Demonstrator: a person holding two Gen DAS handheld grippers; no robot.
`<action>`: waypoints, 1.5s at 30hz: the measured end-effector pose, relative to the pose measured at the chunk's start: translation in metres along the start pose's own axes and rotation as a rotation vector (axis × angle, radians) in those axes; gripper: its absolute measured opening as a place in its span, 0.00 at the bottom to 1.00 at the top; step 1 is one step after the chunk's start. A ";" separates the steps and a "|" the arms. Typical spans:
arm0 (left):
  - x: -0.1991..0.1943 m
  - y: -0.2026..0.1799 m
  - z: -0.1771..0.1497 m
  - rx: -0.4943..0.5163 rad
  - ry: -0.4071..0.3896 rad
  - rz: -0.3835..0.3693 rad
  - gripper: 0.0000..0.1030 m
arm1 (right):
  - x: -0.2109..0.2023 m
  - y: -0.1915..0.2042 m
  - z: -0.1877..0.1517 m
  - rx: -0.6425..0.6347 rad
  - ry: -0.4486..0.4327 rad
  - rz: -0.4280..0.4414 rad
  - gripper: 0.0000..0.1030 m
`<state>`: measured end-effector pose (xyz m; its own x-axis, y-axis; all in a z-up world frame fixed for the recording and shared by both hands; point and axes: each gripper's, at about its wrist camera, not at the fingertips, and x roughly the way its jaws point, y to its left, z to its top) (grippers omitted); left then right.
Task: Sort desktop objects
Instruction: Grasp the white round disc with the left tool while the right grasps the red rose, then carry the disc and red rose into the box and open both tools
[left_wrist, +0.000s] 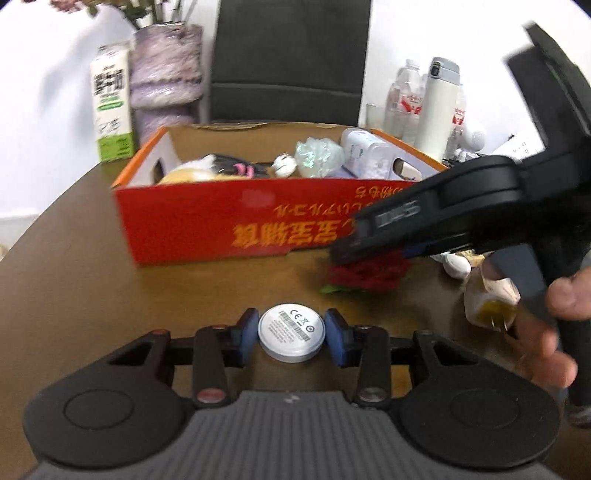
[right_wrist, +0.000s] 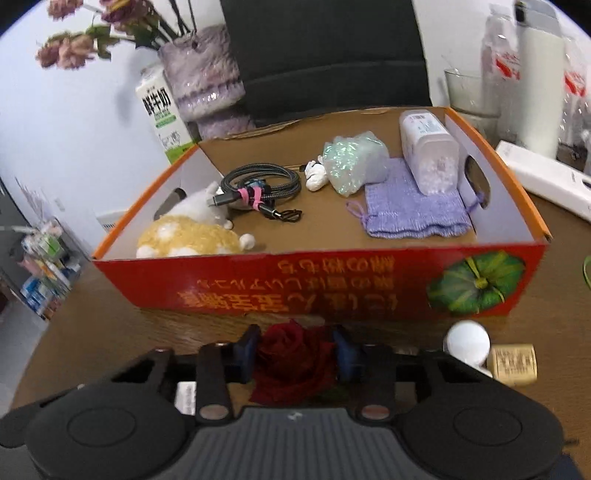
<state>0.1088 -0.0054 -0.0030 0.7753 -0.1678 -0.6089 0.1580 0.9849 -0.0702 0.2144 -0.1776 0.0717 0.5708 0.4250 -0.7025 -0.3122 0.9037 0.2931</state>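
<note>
Closest in, a round white disc with a barcode label is flanked by the blue pads of the left gripper, on the brown table on the near side of the red box; the pads look pressed right up against its rim, so it's counted as gripped. Same deal on the other side: a dark red rose is pinched between the pads of the right gripper, just in front of the red box's front wall, and in the left wrist view that gripper is seen reaching down over the rose with a bare hand around its handle. Just right of the rose, still on the near side of the box, a white ball-shaped thing and a small tan block are parked on the table. Inside the box, a yellow plush toy is tucked in the left corner, a coiled cable with a pink tie is behind it, a small white figurine and an iridescent wrapped lump sit mid-back, and a lilac knit pouch with a white container on it fills the right side. Behind the box, a milk carton and a fuzzy purple vase are seen to the left, a dark chair in the middle, and a white flask with bottles to the right.
</note>
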 end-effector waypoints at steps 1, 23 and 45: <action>-0.008 0.002 -0.005 -0.013 0.001 0.007 0.39 | -0.009 -0.002 -0.004 0.015 -0.006 0.009 0.34; -0.131 -0.030 -0.106 0.105 -0.018 -0.027 0.47 | -0.167 0.033 -0.205 -0.218 -0.228 -0.115 0.75; -0.162 -0.041 -0.116 0.098 -0.074 -0.022 0.39 | -0.188 0.029 -0.230 -0.185 -0.205 -0.067 0.47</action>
<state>-0.0941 -0.0137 0.0067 0.8135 -0.1954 -0.5478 0.2313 0.9729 -0.0035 -0.0761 -0.2433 0.0630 0.7306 0.3837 -0.5647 -0.3916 0.9131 0.1138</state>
